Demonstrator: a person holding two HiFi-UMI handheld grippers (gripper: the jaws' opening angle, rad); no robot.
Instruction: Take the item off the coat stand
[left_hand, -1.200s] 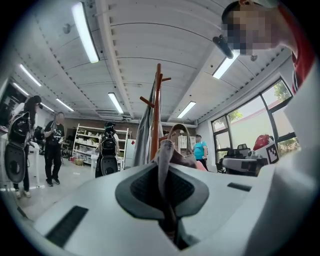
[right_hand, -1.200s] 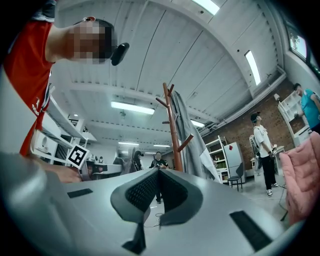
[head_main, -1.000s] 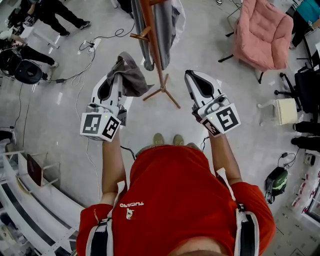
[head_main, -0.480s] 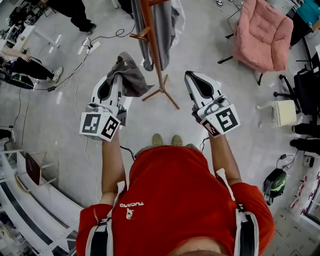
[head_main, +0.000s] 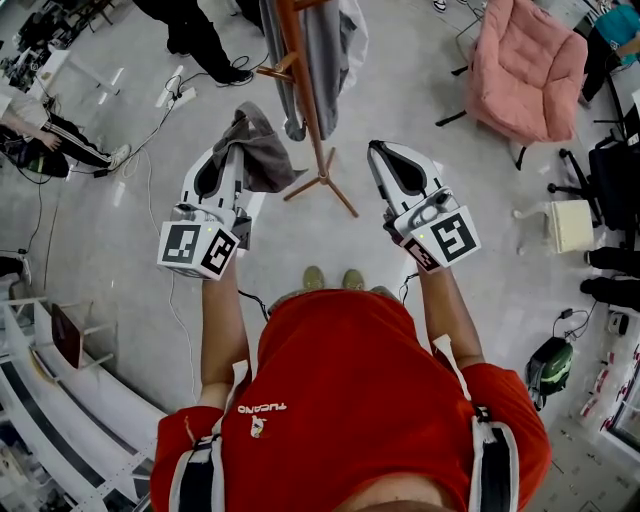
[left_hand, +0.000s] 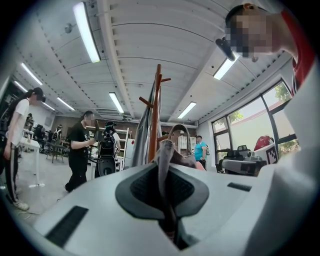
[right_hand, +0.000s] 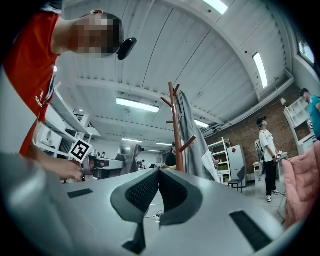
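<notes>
**Fig. Cloth in hand beside the stand; head view and both gripper views.**

My left gripper (head_main: 231, 158) is clamped tight on the cloth (head_main: 262, 148). In the left gripper view its pads (left_hand: 142, 189) pinch a narrow fold of cloth (left_hand: 167, 150), which rises from between them and opens into a loop above. The rest of the cloth bunches off the jaw tips and droops to the right. My right gripper (head_main: 385, 158) is closed as well, pad against pad, with nothing between them (the right gripper view shows only open room past the tips).

Governing relation: the cloth lies straight ahead of the left gripper, at its very tips, on the left side of the stand (head_main: 305, 80). It is near the lower hem of the grey coat (head_main: 325, 50) that hangs from the stand. I cannot tell whether cloth and hem touch, since they meet at a sliver in the head view. The cloth's long axis runs on from the jaws, then bends toward the stand. The stand rises ahead of both grippers and between them, its feet spread on the floor (head_main: 300, 240) just past the tips. The left arm has the cloth; the right is across the stand from it.

Judgement: the cloth looks free of the stand, so the removal seems nearly done. The next move is probably a draw-back toward me, leftward, so the coat hem cannot snag.
</notes>
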